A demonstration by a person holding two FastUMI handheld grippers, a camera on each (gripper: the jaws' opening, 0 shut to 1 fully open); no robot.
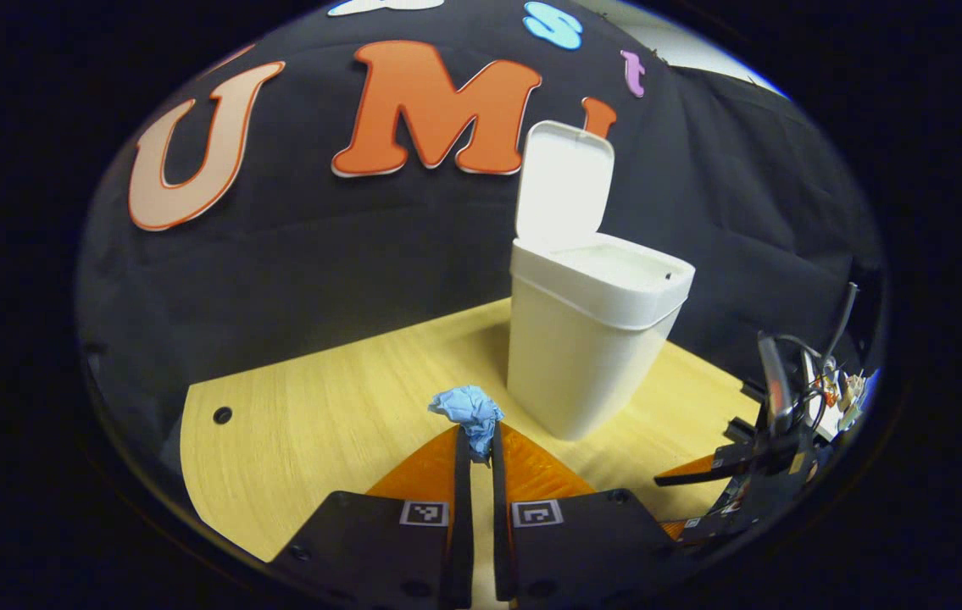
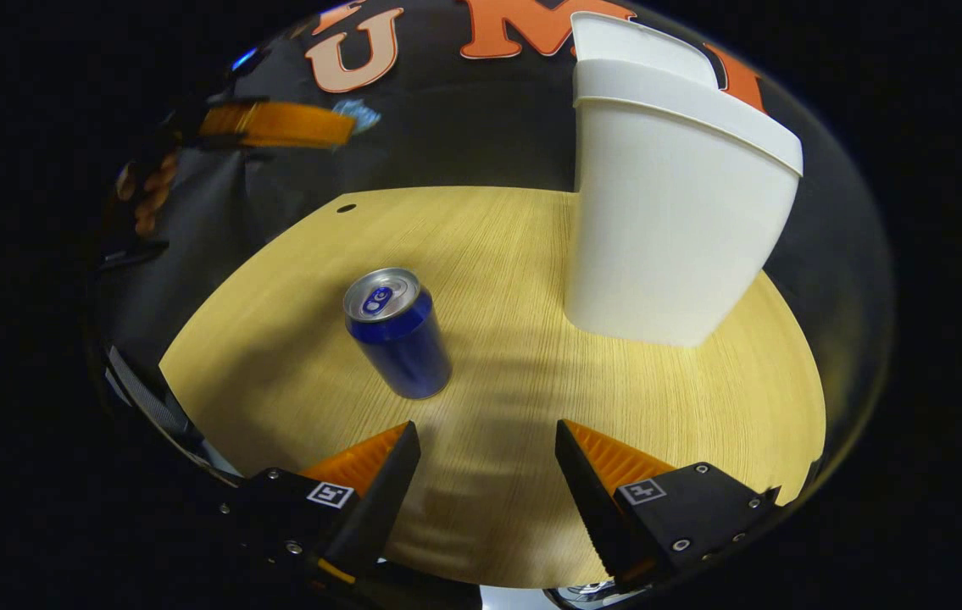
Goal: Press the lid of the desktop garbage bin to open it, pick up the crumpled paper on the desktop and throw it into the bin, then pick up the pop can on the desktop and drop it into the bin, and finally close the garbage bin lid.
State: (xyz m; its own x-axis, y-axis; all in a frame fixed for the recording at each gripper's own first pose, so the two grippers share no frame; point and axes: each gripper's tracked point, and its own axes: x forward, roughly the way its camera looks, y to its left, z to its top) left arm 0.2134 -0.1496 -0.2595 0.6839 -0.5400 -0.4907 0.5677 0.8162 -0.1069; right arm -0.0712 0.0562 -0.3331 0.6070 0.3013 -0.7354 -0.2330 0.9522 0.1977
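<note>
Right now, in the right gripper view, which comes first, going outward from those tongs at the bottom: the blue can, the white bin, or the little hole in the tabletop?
1. Pop can: nearest, standing upright just ahead and left of the open right tongs.
2. Garbage bin: farther, ahead to the right, lid up.
3. Hole in the tabletop: farthest, near the far left edge.

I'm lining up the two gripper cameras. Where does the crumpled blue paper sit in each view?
Left gripper view: crumpled blue paper sits bottom centre, pinched at the left gripper's tips, left of the bin.
Right gripper view: a blue scrap at top left, by the far gripper's end.
Shared landmark: the white garbage bin with its lid up.
</note>
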